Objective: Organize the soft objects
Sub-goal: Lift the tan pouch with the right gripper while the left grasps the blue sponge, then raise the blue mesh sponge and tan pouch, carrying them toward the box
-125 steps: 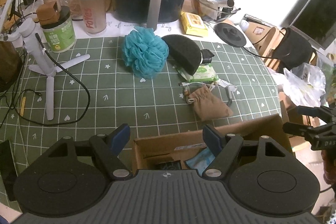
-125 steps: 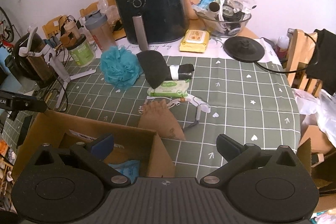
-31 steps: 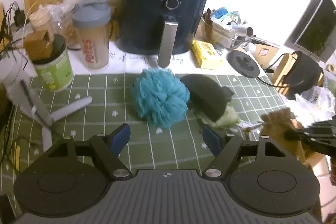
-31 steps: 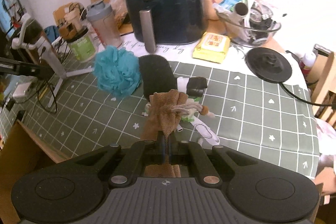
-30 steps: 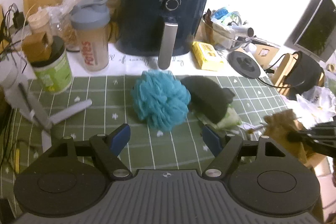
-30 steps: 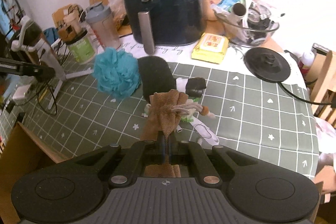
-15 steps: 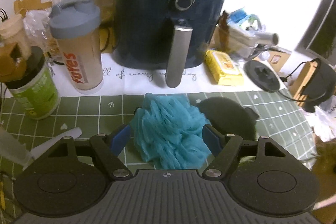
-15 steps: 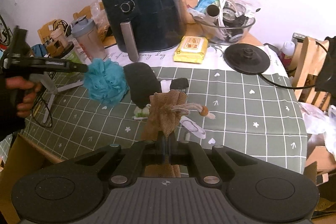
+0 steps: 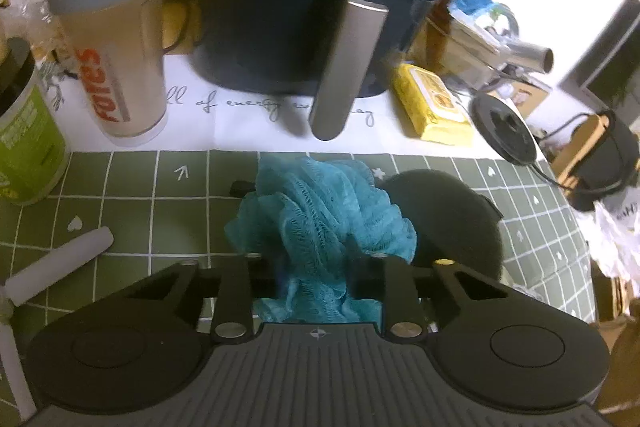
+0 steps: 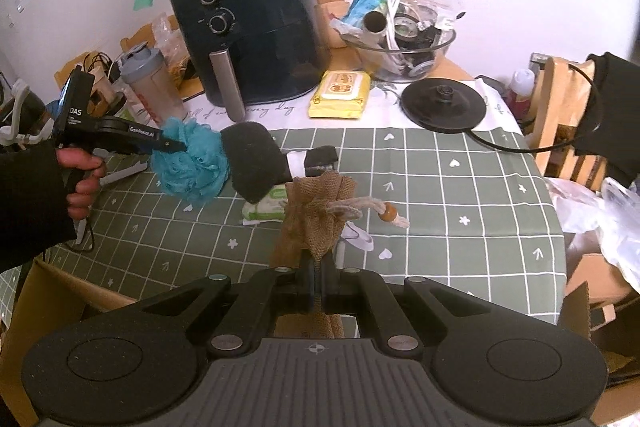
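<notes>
A blue mesh bath pouf (image 9: 320, 211) lies on the green checked tablecloth (image 9: 132, 211) in front of the air fryer. My left gripper (image 9: 316, 227) is around it, jaws closing, its fingers pressing into the mesh from both sides. In the right wrist view a hand holds that left gripper (image 10: 176, 147) with its tips in the pouf (image 10: 192, 163). My right gripper (image 10: 318, 267) is shut on a brown drawstring pouch (image 10: 316, 203), held above the table's near edge. A black soft pad (image 10: 256, 159) lies right of the pouf.
Behind the pouf stand a dark air fryer (image 9: 320, 7), a grey-lidded shaker bottle (image 9: 108, 39) and a yellow wipes pack (image 9: 432, 107). A green wipes pack (image 10: 268, 205) lies under the black pad. An open cardboard box (image 10: 48, 299) sits below the table's near-left edge.
My left gripper came forward and down over the blue pouf, and its jaws went from wide open to squeezed into the mesh. My right gripper shifted slightly, still holding the brown pouch.
</notes>
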Available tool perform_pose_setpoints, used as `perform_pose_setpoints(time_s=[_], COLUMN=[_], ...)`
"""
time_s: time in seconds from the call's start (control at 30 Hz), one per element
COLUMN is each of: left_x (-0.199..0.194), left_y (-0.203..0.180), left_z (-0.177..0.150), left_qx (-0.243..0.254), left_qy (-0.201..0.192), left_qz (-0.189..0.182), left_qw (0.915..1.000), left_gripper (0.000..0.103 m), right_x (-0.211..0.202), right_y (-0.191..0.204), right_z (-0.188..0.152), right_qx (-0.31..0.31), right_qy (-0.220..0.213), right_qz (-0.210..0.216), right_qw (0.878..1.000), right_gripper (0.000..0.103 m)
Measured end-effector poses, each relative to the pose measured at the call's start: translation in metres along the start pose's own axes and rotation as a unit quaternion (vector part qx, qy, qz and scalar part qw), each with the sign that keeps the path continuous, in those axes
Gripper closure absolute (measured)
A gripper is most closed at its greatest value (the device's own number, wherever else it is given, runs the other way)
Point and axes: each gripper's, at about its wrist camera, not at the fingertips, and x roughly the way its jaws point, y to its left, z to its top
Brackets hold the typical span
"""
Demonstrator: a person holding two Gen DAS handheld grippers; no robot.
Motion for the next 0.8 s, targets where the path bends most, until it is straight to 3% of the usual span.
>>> perform_pose_setpoints(time_s=[0.27, 0.8], left_x=[-0.017, -0.085], left_y=[-0.013, -0.038], left_z=[-0.004, -0.021], left_qx=[0.013, 0.037], left_qy=[-0.015, -0.082], left_qz=[-0.001, 0.005], left_qw=[0.9998, 0.9959], left_gripper=[0.087, 0.088], right_x=[-0.004, -0.031], right_y=[0.001, 0.01], right_z=[0.001, 0.012], right_qx=[0.0, -0.015], right_qy=[-0.008, -0.044], right_qz=[-0.002, 0.015], right_qw=[1.0, 0.999], right_gripper=[0.098, 0.098])
